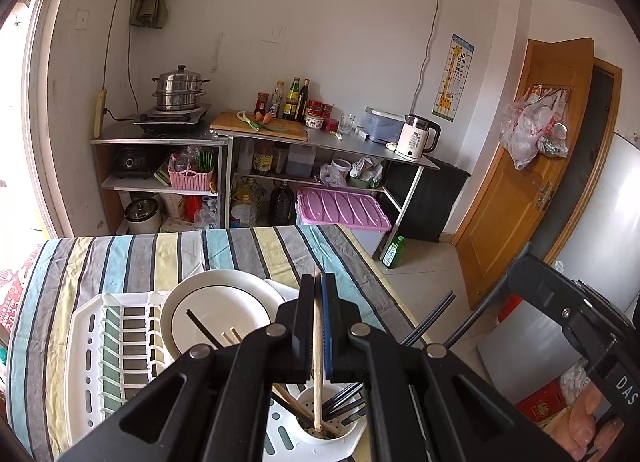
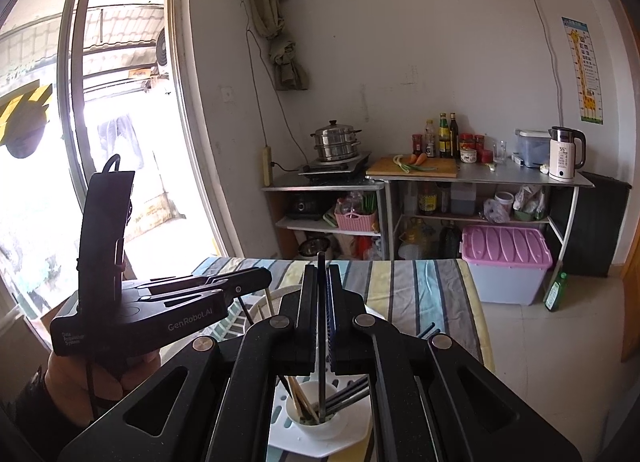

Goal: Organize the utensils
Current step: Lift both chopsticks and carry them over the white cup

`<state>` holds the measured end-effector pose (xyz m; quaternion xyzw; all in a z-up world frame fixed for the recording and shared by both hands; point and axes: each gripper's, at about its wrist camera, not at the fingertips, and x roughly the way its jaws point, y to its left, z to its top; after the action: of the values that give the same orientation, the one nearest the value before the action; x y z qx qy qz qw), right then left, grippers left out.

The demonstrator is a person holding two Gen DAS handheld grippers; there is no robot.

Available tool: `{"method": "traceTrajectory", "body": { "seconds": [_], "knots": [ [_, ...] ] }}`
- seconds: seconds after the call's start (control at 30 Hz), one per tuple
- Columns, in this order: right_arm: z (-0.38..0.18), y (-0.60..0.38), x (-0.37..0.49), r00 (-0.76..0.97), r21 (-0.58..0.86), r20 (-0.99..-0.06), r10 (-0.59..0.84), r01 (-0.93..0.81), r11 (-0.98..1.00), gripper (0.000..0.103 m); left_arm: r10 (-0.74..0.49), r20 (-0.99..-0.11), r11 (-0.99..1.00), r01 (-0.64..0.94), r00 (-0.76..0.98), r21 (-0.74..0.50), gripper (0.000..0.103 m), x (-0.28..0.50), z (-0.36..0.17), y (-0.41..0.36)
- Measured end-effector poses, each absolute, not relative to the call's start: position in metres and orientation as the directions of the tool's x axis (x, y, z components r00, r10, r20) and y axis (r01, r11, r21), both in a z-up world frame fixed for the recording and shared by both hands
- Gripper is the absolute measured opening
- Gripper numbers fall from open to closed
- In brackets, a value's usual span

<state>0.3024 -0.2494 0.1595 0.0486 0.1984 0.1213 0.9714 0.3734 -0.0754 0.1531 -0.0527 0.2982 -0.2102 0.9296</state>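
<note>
My left gripper (image 1: pixel 319 294) is shut on a wooden chopstick (image 1: pixel 317 354) whose lower end stands in the white utensil cup (image 1: pixel 340 428). My right gripper (image 2: pixel 321 286) is shut on a black chopstick (image 2: pixel 321 338) whose lower end stands in the same cup (image 2: pixel 316 422). The cup holds several black and wooden chopsticks. It sits at the corner of a white dish rack (image 1: pixel 86 342) that holds white plates (image 1: pixel 216 310). The left gripper's body (image 2: pixel 132 310) shows at the left of the right wrist view, and the right gripper's body (image 1: pixel 580 322) at the right of the left wrist view.
The rack stands on a striped tablecloth (image 1: pixel 132 254) near the table's right edge. Beyond are metal kitchen shelves (image 1: pixel 256 138) with a steamer pot (image 1: pixel 180 88), bottles, a cutting board and a kettle (image 1: pixel 416 136). A pink-lidded bin (image 1: pixel 340 210) and a green bottle (image 1: pixel 394 252) stand on the floor.
</note>
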Motion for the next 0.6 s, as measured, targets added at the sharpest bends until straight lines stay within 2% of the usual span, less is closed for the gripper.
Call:
{"method": "traceTrajectory", "body": {
  "seconds": [0.37, 0.6],
  "knots": [
    [0.123, -0.267, 0.312, 0.866, 0.163, -0.447, 0.222, -0.165, 0.973, 0.004, -0.379, -0.586, 0.925, 0.316, 0.717, -0.212, 0.004, 0.373, 0.122, -0.062],
    [0.119, -0.279, 0.312, 0.863, 0.177, -0.46, 0.21, -0.142, 0.974, 0.004, -0.354, -0.607, 0.935, 0.287, 0.711, -0.209, 0.004, 0.372, 0.108, -0.054]
  ]
}}
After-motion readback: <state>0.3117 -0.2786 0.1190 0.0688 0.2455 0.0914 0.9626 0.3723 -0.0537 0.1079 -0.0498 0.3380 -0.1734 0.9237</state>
